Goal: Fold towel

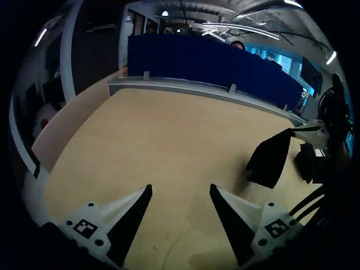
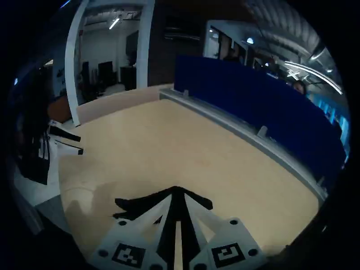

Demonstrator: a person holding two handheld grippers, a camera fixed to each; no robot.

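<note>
My left tongs: spread wide, gripping nothing, over the tabletop.
My right tongs: closed, both fingers pinching the dark towel.
Printing: black-and-white square markers on my finger bases.
Towel's place: hanging from my right tongs, over the tabletop.
Far edge: blue partition along the tabletop.

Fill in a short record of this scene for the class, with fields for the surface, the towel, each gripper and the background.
surface: wooden table, light in colour
towel: black towel, hanging bunched from the right gripper, not laid flat
left gripper: open, holding nothing, over bare table
right gripper: fingers shut on the towel's edge
background: blue partition along the table's far edge
fold state: no fold visible yet
</note>
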